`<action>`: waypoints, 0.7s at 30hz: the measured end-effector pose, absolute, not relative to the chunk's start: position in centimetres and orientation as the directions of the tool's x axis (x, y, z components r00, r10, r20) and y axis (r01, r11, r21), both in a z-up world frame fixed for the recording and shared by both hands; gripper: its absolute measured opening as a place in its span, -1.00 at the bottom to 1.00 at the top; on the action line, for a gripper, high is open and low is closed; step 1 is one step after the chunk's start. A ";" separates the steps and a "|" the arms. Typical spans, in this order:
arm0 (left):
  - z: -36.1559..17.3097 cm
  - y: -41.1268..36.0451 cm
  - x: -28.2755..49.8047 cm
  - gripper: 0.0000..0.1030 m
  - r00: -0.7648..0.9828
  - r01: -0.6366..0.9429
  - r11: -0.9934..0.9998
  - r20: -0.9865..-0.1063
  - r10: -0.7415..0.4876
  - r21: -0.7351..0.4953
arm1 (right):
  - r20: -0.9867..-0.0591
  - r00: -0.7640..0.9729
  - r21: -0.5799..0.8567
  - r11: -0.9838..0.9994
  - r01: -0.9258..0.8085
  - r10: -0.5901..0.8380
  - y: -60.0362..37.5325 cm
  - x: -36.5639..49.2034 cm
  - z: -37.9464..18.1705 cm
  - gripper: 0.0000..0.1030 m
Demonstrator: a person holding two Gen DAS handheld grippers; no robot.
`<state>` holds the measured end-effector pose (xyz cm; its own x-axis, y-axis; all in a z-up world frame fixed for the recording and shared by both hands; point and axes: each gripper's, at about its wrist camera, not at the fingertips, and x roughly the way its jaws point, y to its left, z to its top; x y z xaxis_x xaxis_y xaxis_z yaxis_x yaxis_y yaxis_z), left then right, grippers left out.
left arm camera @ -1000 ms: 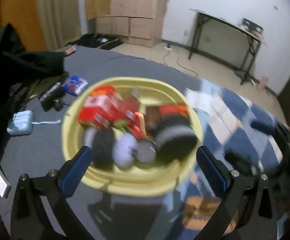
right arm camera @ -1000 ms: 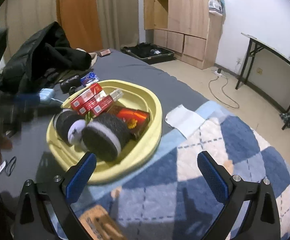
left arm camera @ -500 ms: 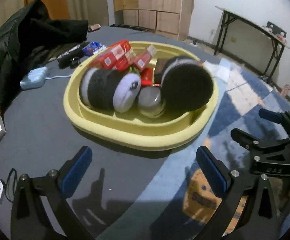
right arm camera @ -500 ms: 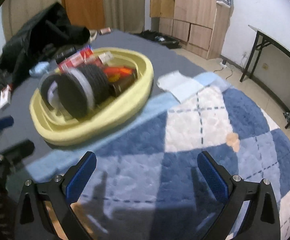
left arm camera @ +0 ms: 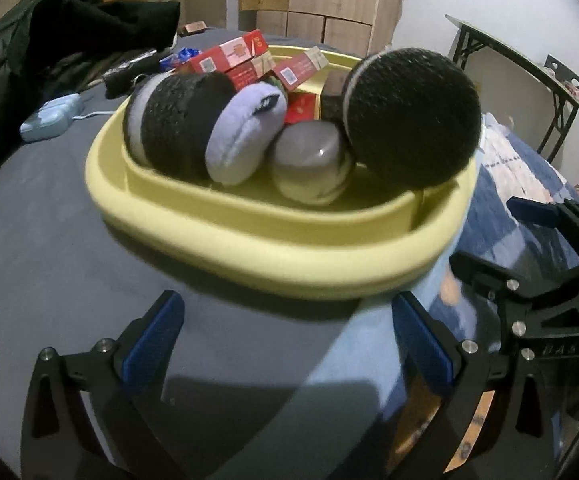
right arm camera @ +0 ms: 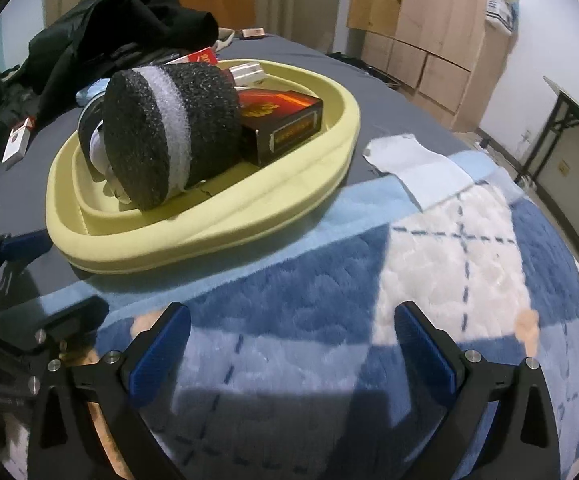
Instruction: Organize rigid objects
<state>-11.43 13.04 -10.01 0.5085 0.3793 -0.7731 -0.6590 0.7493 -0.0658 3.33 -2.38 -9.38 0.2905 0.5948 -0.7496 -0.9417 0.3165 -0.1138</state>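
A yellow tray (left arm camera: 249, 236) sits on a bed, resting on a dark grey sheet (left arm camera: 41, 248) with its near edge close to a blue and white checked blanket (right arm camera: 449, 280). The left tongs (left arm camera: 285, 344) hover low over the sheet just in front of the tray, spread wide with nothing between their blue pads. The right tongs (right arm camera: 289, 348) hover over the checked blanket, also spread wide and empty, with the tray ahead and to their left. Inside the tray, two black round foam pieces with a pale band lie on their sides: one at the left (left arm camera: 177, 124) and a larger-looking one at the right (left arm camera: 413, 116), leaning against the tray wall. Between them sit a lilac round cushion-like piece (left arm camera: 245, 132) touching the left black one, and a grey round piece (left arm camera: 309, 160) just beside the right one. Behind these lie several red boxes (left arm camera: 233, 56), stacked loosely toward the far rim. From the right wrist view a dark red box with gold print (right arm camera: 285, 120) lies flat behind the big black piece. Off the tray, a black jacket (right arm camera: 129, 20) is heaped at the far left of the bed, a pale blue case (left arm camera: 49, 120) lies on the sheet near it, a small red and white packet (right arm camera: 17, 144) lies to the tray's left, and a white cloth (right arm camera: 409, 160) lies on the sheet by the blanket edge.
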 end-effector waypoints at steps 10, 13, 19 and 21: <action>-10.2 12.9 -11.1 1.00 0.497 -0.664 0.746 -0.773 0.394 -0.047 | -0.754 0.268 -0.137 0.256 -0.957 0.600 -0.5 4.3 -9.5 0.99; -10.2 12.9 -11.0 1.00 0.497 -0.664 0.747 -0.772 0.396 -0.045 | -0.750 0.278 -0.144 0.262 -0.954 0.600 -0.4 4.4 -9.5 0.99; -10.2 12.8 -11.0 1.00 0.493 -0.665 0.746 -0.771 0.404 -0.034 | -0.748 0.280 -0.139 0.271 -0.953 0.602 -0.6 3.9 -9.6 0.99; -10.1 12.7 -11.1 1.00 0.495 -0.664 0.747 -0.772 0.399 -0.040 | -0.748 0.281 -0.140 0.271 -0.952 0.602 -0.6 3.9 -9.7 0.99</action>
<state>-11.06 12.71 -10.11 0.4951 0.3992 -0.7717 -0.6642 0.7465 -0.0399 3.91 -0.62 -9.65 0.2810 0.6017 -0.7477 -0.9523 0.2711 -0.1397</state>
